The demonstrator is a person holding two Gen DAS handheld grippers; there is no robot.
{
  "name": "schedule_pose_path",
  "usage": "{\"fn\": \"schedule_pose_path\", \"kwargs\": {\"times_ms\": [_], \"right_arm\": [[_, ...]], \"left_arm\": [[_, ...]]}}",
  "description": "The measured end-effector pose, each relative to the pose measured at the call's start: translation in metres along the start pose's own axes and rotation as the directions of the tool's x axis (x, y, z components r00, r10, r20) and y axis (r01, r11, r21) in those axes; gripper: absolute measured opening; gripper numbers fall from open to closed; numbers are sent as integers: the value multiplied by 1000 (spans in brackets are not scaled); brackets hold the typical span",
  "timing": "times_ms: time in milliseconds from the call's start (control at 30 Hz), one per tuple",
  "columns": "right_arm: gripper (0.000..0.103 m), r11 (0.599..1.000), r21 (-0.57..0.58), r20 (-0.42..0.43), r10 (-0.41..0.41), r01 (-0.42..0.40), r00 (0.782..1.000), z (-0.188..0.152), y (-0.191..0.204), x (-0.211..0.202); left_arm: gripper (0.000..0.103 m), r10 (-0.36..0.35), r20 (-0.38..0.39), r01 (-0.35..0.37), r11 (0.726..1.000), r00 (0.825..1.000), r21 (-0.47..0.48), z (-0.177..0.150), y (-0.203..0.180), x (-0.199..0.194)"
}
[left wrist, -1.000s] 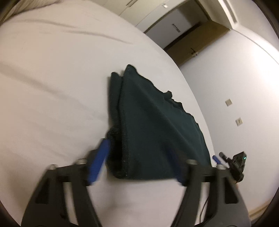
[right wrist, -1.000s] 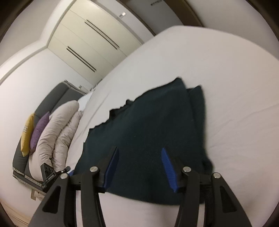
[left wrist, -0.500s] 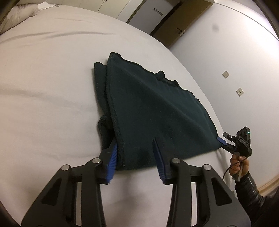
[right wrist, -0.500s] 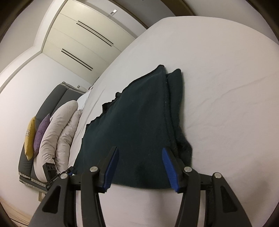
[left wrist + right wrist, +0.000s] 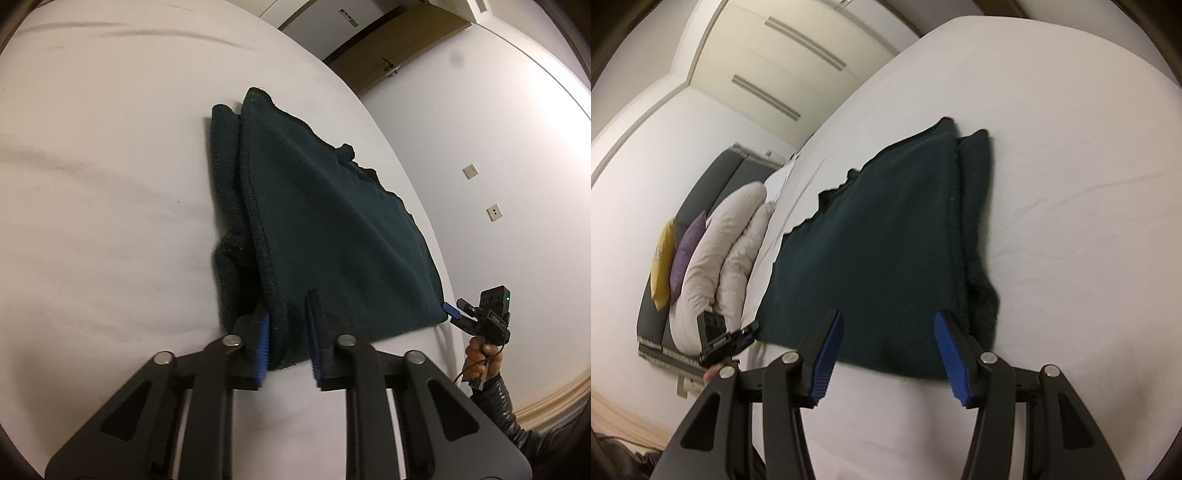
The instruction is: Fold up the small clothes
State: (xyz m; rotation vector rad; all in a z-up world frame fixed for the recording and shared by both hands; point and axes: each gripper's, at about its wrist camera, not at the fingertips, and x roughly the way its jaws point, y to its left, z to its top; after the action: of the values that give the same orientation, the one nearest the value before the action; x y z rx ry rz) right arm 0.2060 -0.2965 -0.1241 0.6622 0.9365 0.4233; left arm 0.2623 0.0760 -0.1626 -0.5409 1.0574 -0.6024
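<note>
A dark green knitted garment (image 5: pixel 325 229) lies folded flat on a white bed (image 5: pixel 103 192); it also shows in the right wrist view (image 5: pixel 886 251). My left gripper (image 5: pixel 288 321) is at its near left corner, its blue-padded jaws narrowed around the folded edge with a gap still between them. My right gripper (image 5: pixel 886 332) is open, its jaws spread wide over the garment's near edge. Each gripper shows in the other's view: the right gripper (image 5: pixel 480 317) at the near right corner, the left gripper (image 5: pixel 724 339) at the near left corner.
White pillows (image 5: pixel 720 258), a purple cushion (image 5: pixel 687 251) and a yellow cushion (image 5: pixel 663 266) lean on a grey headboard (image 5: pixel 701 192). A wooden door (image 5: pixel 399 48) and a white wall with sockets (image 5: pixel 493 212) stand beyond the bed.
My left gripper's jaws have narrowed from wide open onto the garment's near left corner. My right gripper stays open and has moved closer to the near edge.
</note>
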Motion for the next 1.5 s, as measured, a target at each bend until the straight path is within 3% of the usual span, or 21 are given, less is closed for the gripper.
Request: {"fn": "schedule_pose_path", "kwargs": {"times_ms": [133,333,533,700,867,1067,1300,1433,1500], "right_arm": [[37,1000,-13,-30,19,-19,999,2,-2,4],[37,995,97,66,-14,7,998,11,-33,-21],[37,996,86,11,4,-5,1000,20,-37,-9],[36,1000,13,-56,25,-24,998,20,-21,4],[10,1000,7,-87,-16,16,996,19,-22,11],[7,998,5,-34,-68,68,997,11,-21,-8],[7,998,46,0,-41,41,999,-8,-24,-23],[6,990,133,-21,-40,42,999,-12,-51,-10],[6,990,139,-20,-25,28,999,-14,-55,-6]], "left_arm": [[11,0,-7,0,1000,1000,24,-1,-4,0],[11,-9,6,9,1000,1000,-4,1,-1,-3],[11,-8,-12,8,1000,1000,-2,4,-6,4],[11,-5,-21,6,998,1000,60,5,-20,5],[4,38,-46,-35,997,998,75,2,-23,13],[3,25,-23,-24,998,999,52,-2,-14,8],[3,-1,7,1,1000,1000,27,-14,-3,-14],[4,33,-23,-33,999,999,4,-25,6,-3],[4,16,-21,-17,999,1000,-37,-26,17,2]]}}
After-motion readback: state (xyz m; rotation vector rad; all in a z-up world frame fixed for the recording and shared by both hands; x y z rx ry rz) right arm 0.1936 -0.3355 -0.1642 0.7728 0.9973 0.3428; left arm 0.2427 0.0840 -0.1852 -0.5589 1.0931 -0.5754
